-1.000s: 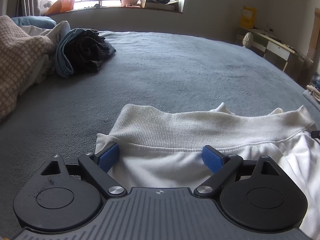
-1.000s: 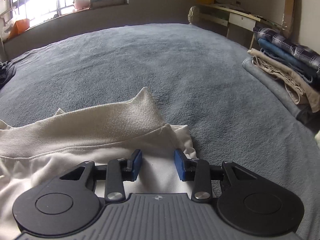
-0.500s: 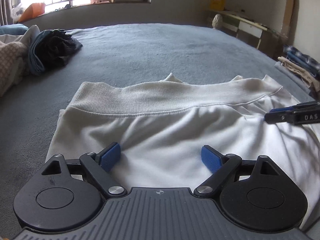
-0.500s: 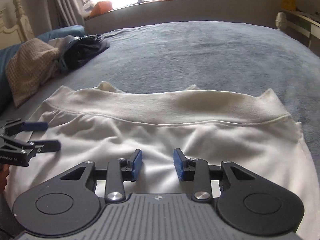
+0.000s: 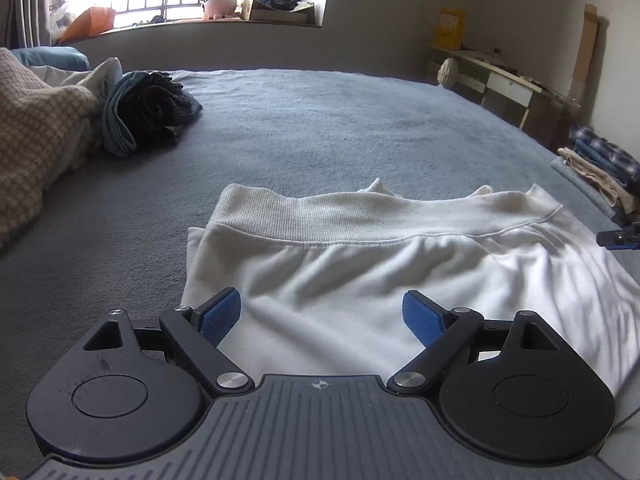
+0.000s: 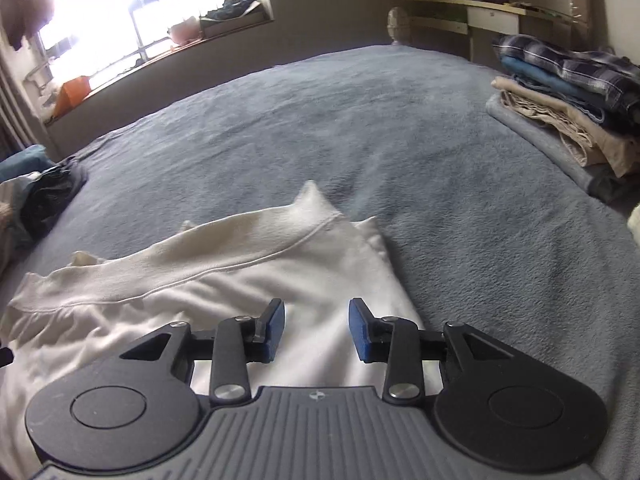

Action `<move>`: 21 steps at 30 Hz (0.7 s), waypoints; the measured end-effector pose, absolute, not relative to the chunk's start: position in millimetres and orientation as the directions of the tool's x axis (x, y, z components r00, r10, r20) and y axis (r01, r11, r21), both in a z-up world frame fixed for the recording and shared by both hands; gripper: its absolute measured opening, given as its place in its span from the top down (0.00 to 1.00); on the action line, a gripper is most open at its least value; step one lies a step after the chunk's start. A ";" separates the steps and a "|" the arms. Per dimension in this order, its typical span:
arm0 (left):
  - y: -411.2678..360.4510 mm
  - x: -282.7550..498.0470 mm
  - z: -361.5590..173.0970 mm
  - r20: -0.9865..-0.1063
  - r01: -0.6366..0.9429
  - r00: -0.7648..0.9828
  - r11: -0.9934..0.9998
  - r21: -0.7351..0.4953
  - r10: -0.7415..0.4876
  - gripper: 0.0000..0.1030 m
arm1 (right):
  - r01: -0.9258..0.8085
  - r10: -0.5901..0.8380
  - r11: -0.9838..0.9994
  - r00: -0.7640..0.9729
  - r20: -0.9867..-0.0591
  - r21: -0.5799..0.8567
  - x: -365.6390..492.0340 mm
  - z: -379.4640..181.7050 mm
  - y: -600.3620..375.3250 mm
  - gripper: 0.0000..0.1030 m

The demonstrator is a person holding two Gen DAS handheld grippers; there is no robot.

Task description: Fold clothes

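White sweatshirt (image 5: 360, 280) lay flat on the grey bed (image 5: 320, 132), ribbed hem band (image 5: 360, 216) at the far edge, a doubled layer showing at its left side. Over the last second both views swung and pulled back; neither claw took hold of any cloth. Left claw (image 5: 322, 316) was spread wide over the near left part, right claw (image 6: 316, 328) parted over the right part, both empty. Likely repositioning between folds. Folded stack (image 6: 568, 92) sat at right, loose dark pile (image 5: 148, 112) far left.
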State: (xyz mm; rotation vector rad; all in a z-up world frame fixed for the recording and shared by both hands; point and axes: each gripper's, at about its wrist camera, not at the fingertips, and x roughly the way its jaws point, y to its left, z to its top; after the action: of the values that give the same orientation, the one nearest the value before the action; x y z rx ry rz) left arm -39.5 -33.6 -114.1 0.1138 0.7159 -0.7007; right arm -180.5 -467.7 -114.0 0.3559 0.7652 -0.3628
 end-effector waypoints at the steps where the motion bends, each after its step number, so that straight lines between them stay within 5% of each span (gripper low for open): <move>1: -26.8 -45.0 -109.9 -0.635 0.634 0.534 0.761 -0.136 -0.559 0.13 | 0.416 -0.163 0.892 0.663 -0.730 0.179 -183.5 -108.8 -460.8 0.62; 8: -11.3 -80.6 -124.9 -0.721 0.657 0.471 0.747 -0.098 -0.509 0.13 | 0.337 -0.095 0.938 0.477 -0.874 0.082 -201.0 -129.8 -438.8 0.58; 17: -8.8 -89.5 -127.3 -0.742 0.568 0.515 0.819 -0.080 -0.430 0.11 | 0.344 -0.088 0.935 0.470 -0.878 0.090 -211.8 -120.9 -436.8 0.57; 21: 1.8 -97.9 -122.3 -0.747 0.526 0.522 0.845 -0.097 -0.411 0.11 | 0.273 0.021 0.943 0.524 -0.852 0.191 -216.0 -102.6 -418.1 0.56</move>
State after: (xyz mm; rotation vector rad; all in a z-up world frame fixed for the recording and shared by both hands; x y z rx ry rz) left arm -97.9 1.8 -122.3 0.1474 0.8533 -0.5641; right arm -216.0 -418.1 -102.6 0.3194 1.0130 -0.1537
